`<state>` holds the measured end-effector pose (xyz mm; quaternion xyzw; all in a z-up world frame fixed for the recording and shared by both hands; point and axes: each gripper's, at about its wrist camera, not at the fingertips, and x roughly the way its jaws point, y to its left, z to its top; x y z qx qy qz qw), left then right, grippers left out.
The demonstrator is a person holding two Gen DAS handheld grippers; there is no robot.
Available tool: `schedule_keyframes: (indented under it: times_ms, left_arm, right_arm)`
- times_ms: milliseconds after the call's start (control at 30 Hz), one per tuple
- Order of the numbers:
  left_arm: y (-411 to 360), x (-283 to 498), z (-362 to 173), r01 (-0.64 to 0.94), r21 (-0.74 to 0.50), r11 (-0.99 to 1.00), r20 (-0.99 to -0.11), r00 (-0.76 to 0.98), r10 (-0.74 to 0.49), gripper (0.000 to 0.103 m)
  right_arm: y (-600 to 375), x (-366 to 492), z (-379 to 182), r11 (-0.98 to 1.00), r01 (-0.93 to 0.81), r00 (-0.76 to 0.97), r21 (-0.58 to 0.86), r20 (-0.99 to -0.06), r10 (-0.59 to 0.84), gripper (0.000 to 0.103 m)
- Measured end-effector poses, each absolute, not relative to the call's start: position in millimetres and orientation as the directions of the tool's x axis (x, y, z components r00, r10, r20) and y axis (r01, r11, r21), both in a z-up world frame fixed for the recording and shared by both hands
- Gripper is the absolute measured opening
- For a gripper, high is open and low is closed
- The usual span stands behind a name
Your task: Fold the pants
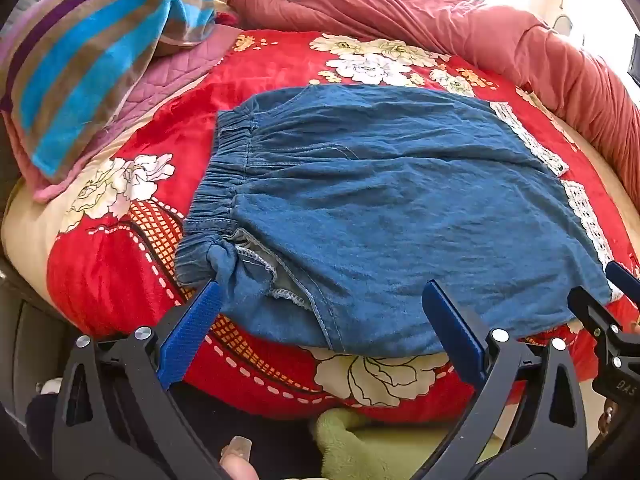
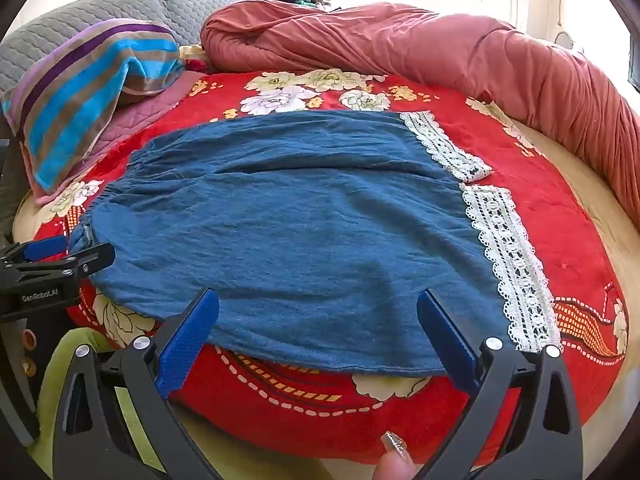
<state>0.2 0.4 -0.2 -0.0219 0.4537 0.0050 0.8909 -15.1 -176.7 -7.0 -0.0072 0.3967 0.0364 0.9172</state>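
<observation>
Left gripper [image 1: 320,304]: jaws wide apart, empty, poised over the near edge of the pants [image 1: 384,204] by the waistband [image 1: 216,184].

Right gripper [image 2: 318,312]: jaws wide apart, empty, over the near edge toward the lace hems [image 2: 508,248].

Pants: blue, spread flat on the red floral blanket [image 2: 540,208], both legs side by side, apparently no fold made yet.

Remaining, by judgement: every fold, starting with gripping the near edge.
</observation>
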Motion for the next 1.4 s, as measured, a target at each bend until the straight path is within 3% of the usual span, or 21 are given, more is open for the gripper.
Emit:
schedule_keyframes:
  times_ms: [1400]
  left_arm:
    - [0.2, -1.2, 5.0, -0.031, -0.021, 0.999, -0.803, 0.595, 0.002, 0.095]
  right_arm:
    - [-169.8, -17.8, -6.9, 0.996, -0.086, 0.681, 0.006, -0.729, 0.063, 0.099]
